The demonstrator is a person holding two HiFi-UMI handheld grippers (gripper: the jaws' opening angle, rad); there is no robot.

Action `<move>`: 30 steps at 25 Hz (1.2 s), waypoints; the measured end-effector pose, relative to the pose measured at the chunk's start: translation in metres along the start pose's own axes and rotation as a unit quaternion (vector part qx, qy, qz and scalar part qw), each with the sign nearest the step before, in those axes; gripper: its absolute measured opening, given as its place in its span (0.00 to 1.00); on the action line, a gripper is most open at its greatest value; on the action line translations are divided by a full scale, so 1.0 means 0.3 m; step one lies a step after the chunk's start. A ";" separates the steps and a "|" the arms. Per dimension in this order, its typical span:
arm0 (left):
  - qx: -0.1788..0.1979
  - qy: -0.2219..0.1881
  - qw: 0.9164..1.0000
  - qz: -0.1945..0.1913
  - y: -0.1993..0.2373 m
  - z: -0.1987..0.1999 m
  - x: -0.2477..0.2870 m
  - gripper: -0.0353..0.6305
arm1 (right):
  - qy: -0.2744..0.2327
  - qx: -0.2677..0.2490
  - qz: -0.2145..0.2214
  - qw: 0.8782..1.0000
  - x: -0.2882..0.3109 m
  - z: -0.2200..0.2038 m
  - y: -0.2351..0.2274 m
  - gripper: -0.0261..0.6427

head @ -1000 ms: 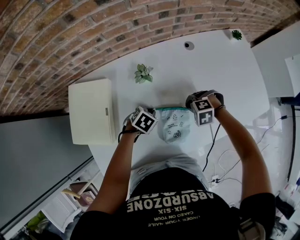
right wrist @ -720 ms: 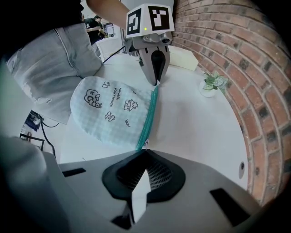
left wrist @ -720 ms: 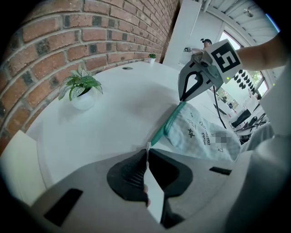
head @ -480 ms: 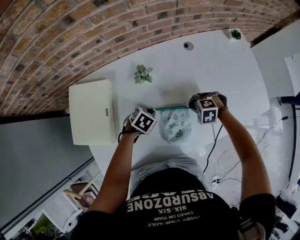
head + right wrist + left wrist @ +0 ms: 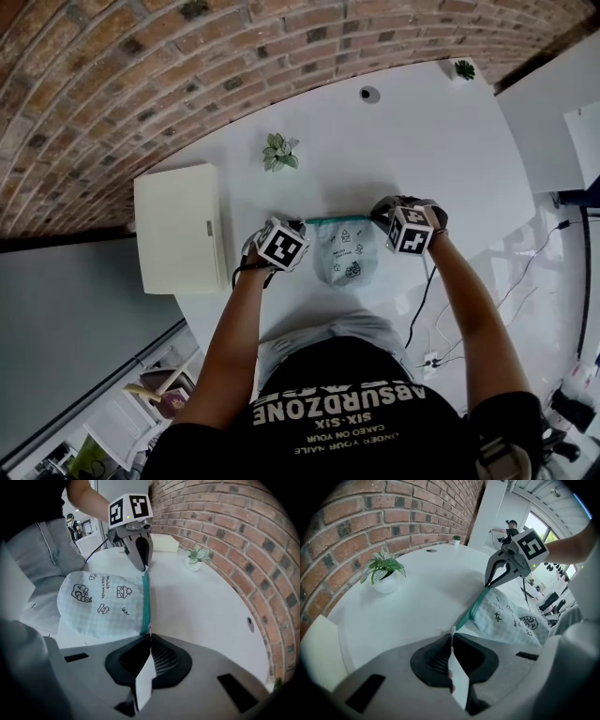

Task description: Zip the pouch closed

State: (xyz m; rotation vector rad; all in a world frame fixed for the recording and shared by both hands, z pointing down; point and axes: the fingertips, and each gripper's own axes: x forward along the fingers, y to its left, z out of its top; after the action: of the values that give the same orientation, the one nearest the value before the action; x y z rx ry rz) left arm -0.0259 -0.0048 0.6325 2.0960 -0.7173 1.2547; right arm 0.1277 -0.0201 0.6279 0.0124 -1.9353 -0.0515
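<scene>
Head view, pouch [image 5: 342, 253] (teal zip [image 5: 339, 218]) stretched left-right, left claw [image 5: 451, 631], right claw [image 5: 149, 631] pinching its ends

The pouch [image 5: 343, 255] lies on the table [image 5: 422, 141] near the person's edge, its zip [image 5: 337, 218] along the far side. The left gripper [image 5: 451, 633] is at the zip's left end, the right gripper [image 5: 150, 636] at its right end. A box [image 5: 178, 230] sits left of the pouch. A potted plant [image 5: 280, 152] stands farther back, and a second plant [image 5: 464, 68] is at the far right edge.
</scene>
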 end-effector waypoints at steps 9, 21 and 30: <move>-0.014 -0.018 1.000 0.016 0.010 0.001 -0.015 0.09 | -0.010 0.070 -0.056 0.996 -0.015 -0.008 -0.023 0.07; -0.104 -0.171 0.977 0.078 0.040 0.067 -0.200 0.22 | -0.173 0.279 -0.151 0.932 -0.175 0.103 -0.001 0.16; -0.095 -0.271 0.955 0.076 -0.101 0.151 -0.343 0.21 | -0.294 0.369 -0.242 0.848 -0.389 0.257 0.044 0.15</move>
State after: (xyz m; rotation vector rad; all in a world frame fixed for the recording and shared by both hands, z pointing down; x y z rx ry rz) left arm -0.0206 -0.0014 0.5161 2.2655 -1.2052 0.6364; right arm 0.0975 -0.0008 0.4922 1.1172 -2.3968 0.4019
